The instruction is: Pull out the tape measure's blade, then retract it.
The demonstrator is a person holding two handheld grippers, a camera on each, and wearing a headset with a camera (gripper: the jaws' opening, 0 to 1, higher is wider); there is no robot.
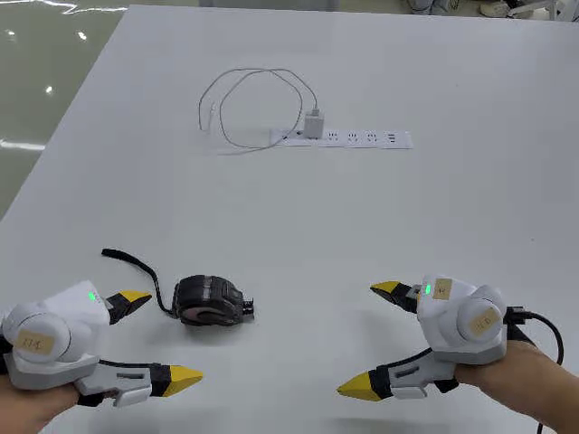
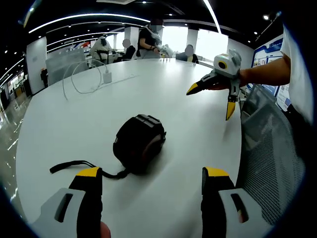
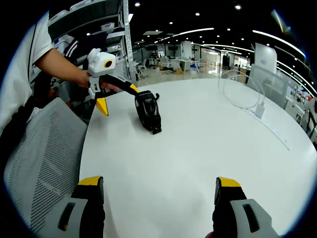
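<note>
A black tape measure (image 1: pixel 209 301) lies on its side on the white table, its wrist strap (image 1: pixel 136 265) trailing to the left and its blade fully inside. My left gripper (image 1: pixel 161 338) stands open just left of it, jaws wide apart, nothing between them; in the left gripper view the tape measure (image 2: pixel 139 143) sits a little ahead of the yellow tips. My right gripper (image 1: pixel 373 338) is open too, well to the right of the case, holding nothing. From the right gripper view the tape measure (image 3: pixel 149 111) lies far ahead, beside the left gripper (image 3: pixel 115 96).
A white power strip (image 1: pixel 344 138) with a plugged charger (image 1: pixel 313 124) and a looped white cable (image 1: pixel 253 104) lies at the far middle of the table. A mesh chair (image 3: pixel 34 163) stands at the near edge. People stand in the background beyond the table.
</note>
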